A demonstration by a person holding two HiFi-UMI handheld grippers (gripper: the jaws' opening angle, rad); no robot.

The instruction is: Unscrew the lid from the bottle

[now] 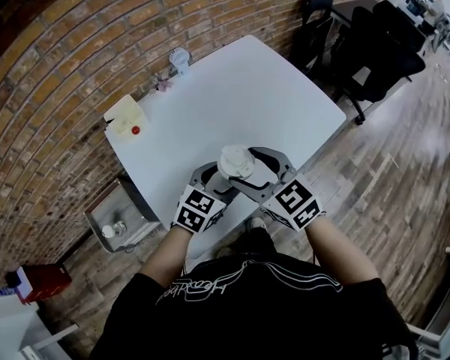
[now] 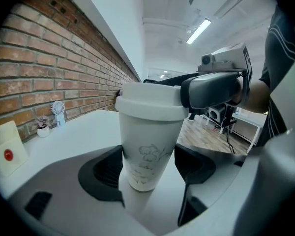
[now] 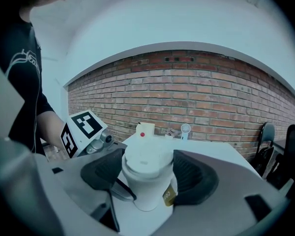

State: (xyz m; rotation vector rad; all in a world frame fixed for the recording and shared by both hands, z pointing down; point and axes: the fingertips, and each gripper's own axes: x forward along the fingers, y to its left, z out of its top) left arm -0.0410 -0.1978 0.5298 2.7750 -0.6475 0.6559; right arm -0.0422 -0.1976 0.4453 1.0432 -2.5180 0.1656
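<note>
2 claws: the left claw [image 2: 150, 166] and right claw [image 3: 148, 173] meet on 1 white bottle [image 2: 147, 146].
Left claw: pinching the bottle's lower body, 1 pad on each side.
Right claw: set around the lid [image 3: 147, 159] from the opposite side, both pads against its rim as far as its own view shows.
Bottle: upright between both claws, at the near edge of the table [image 1: 240, 88]; standing or lifted, I cannot tell.
Lid: on the bottle, seated flat.
Step in hand: grip taken, unscrewing not yet begun, by my reading.
Next move: left claw must hold the body steady while the right claw turns the lid without slipping or tilting the bottle.
Beyond the claws: a small fan [image 3: 185, 130] and a card [image 3: 146, 130] by the brick wall [image 3: 211, 92].
</note>
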